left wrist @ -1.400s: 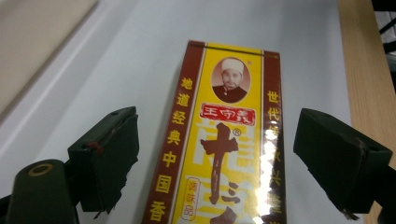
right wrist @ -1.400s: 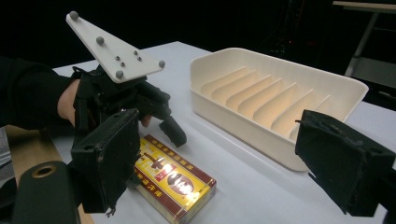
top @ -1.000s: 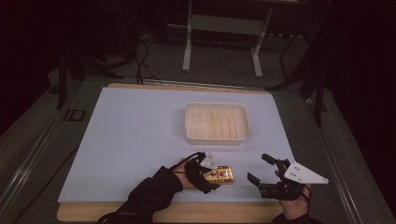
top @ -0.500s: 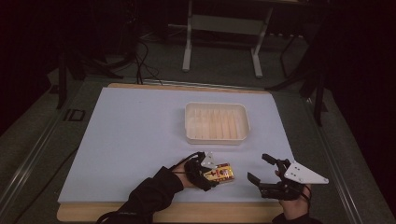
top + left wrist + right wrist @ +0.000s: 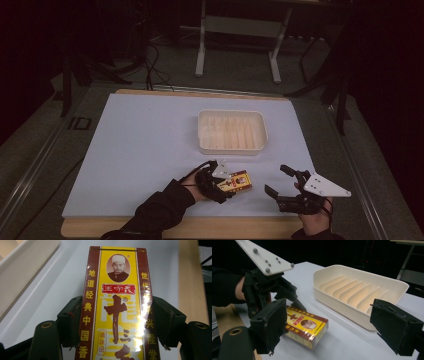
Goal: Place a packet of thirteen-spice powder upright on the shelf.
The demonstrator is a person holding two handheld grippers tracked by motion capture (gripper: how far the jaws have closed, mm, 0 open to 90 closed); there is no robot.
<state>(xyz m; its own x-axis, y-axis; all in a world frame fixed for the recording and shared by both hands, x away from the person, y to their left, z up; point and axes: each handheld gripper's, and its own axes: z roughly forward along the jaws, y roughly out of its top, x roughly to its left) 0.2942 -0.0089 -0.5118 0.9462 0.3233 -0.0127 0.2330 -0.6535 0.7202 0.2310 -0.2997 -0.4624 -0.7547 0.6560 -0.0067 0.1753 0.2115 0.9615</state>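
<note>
Near the front edge of the table (image 5: 150, 135), the left gripper (image 5: 226, 184) has just closed its jaws on the long sides of the box (image 5: 239, 182), probably because the narrow width fits between the pads and gives a firm hold for lifting. Its long axis runs along the jaws, so the box, lying flat with the printed face up, points away from the left hand toward the right gripper (image 5: 279, 181), which waits just beside with jaws apart and empty. Farther back stands the slotted tray (image 5: 231, 150), likely the goal.
</note>
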